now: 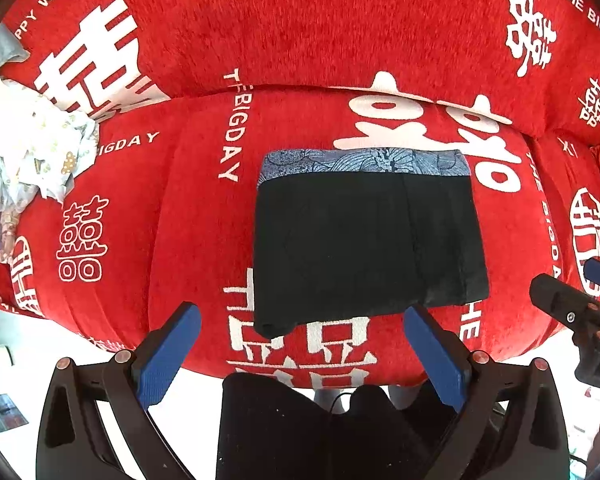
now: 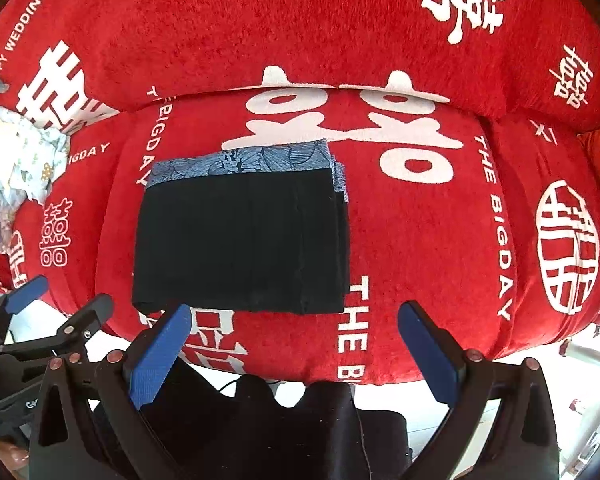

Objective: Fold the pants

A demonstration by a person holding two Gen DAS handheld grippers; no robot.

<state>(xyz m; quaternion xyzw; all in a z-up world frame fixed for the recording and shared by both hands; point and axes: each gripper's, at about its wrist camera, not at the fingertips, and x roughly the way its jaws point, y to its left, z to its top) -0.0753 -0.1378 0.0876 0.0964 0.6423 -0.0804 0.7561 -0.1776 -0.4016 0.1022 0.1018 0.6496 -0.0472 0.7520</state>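
Note:
Black pants (image 1: 364, 244) with a blue patterned waistband (image 1: 360, 162) lie folded into a flat rectangle on the red sofa seat (image 1: 172, 208). My left gripper (image 1: 300, 320) hangs open just in front of the near edge of the pants, nothing between its blue pads. From the right wrist the same pants (image 2: 240, 236) lie left of centre, waistband (image 2: 244, 160) at the far side. My right gripper (image 2: 294, 320) is open and empty, off the front right of the pants. Each gripper shows at the edge of the other's view: the right gripper (image 1: 568, 284), the left gripper (image 2: 60, 300).
The sofa cover is red with white lettering; its backrest (image 1: 320, 20) rises behind the seat. A crumpled pile of pale printed clothes (image 1: 28, 140) lies at the seat's left end. A person's dark-clothed legs (image 1: 300, 432) stand below the front edge, on a white floor (image 1: 20, 344).

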